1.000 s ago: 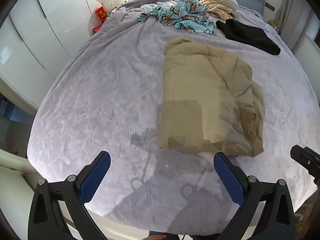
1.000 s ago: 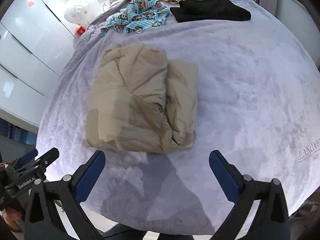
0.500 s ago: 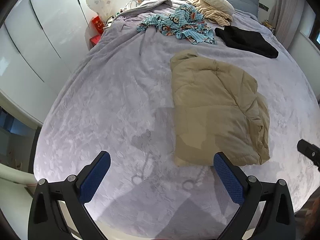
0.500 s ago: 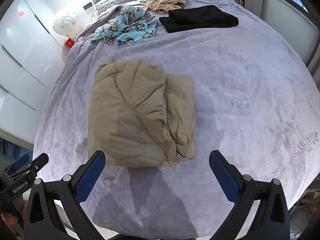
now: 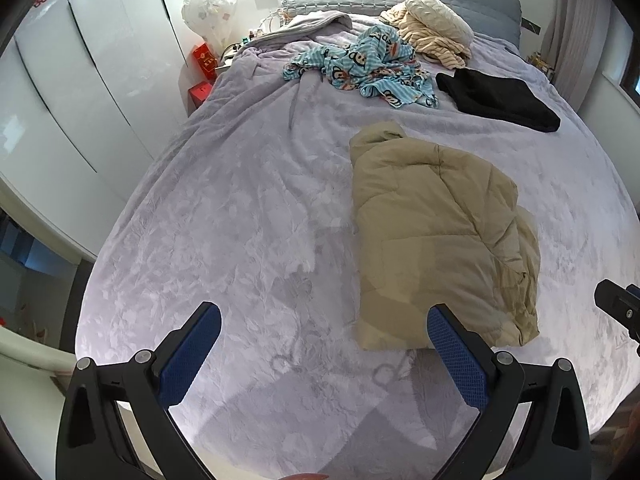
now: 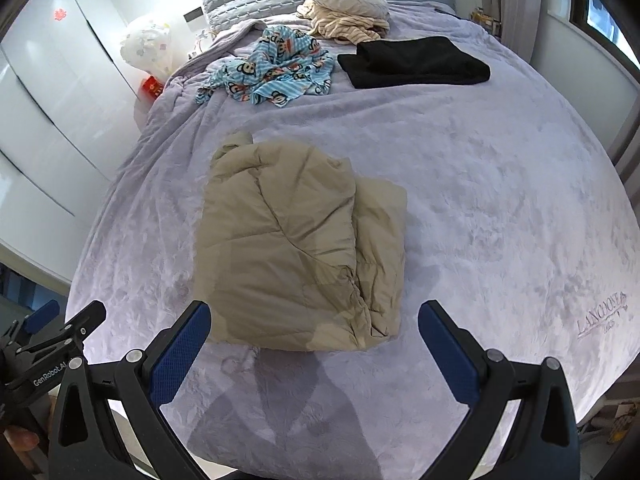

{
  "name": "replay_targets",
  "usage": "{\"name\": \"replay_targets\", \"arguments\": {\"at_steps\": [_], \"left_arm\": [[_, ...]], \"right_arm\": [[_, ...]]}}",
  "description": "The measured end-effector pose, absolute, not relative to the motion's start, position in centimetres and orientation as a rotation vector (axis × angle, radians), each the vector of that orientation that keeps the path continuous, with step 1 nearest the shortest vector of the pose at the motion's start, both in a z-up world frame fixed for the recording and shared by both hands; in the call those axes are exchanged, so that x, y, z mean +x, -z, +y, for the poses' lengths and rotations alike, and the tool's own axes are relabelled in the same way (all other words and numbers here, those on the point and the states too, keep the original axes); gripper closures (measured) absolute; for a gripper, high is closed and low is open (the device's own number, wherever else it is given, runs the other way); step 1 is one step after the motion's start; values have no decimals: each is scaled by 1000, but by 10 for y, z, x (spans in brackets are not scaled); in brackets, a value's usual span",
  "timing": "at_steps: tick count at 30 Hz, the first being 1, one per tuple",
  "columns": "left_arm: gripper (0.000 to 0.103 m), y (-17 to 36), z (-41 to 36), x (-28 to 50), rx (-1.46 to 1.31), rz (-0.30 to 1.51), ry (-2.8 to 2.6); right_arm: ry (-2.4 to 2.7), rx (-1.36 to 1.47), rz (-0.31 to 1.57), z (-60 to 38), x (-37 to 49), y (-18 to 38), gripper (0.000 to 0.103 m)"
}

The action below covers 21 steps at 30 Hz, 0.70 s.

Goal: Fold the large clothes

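A beige padded jacket (image 5: pixel 436 236) lies folded into a rough rectangle on the lilac bed cover (image 5: pixel 240 220); it also shows in the right wrist view (image 6: pixel 296 248). My left gripper (image 5: pixel 324 344) is open and empty, above the bed's near edge, left of the jacket's near end. My right gripper (image 6: pixel 316 340) is open and empty, just in front of the jacket's near edge. Neither touches the jacket. The right gripper's tip (image 5: pixel 618 304) shows at the right edge of the left wrist view.
Farther up the bed lie a blue cartoon-print garment (image 5: pixel 368 68), a folded black garment (image 5: pixel 496 98) and a cream pile with a pillow (image 5: pixel 432 32). White wardrobe doors (image 5: pixel 80 92) run along the left side. A window wall is on the right.
Both grippers have pulled back and up from the jacket, so more of the bed shows. The jacket has not moved. Both stay open.
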<state>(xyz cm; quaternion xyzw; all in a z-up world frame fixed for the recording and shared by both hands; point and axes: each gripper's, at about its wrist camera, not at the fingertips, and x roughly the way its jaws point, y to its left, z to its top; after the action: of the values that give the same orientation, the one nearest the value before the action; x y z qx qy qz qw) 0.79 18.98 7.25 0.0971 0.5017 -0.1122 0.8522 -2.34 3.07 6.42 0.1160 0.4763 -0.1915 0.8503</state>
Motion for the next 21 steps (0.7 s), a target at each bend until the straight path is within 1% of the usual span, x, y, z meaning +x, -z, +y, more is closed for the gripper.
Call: {"name": "replay_targets", "arguments": {"at_steps": [21], "left_arm": [[0,-78,191,12,197,1049,241]], "right_arm": [[410,245,999,34,-23,-65,0]]}}
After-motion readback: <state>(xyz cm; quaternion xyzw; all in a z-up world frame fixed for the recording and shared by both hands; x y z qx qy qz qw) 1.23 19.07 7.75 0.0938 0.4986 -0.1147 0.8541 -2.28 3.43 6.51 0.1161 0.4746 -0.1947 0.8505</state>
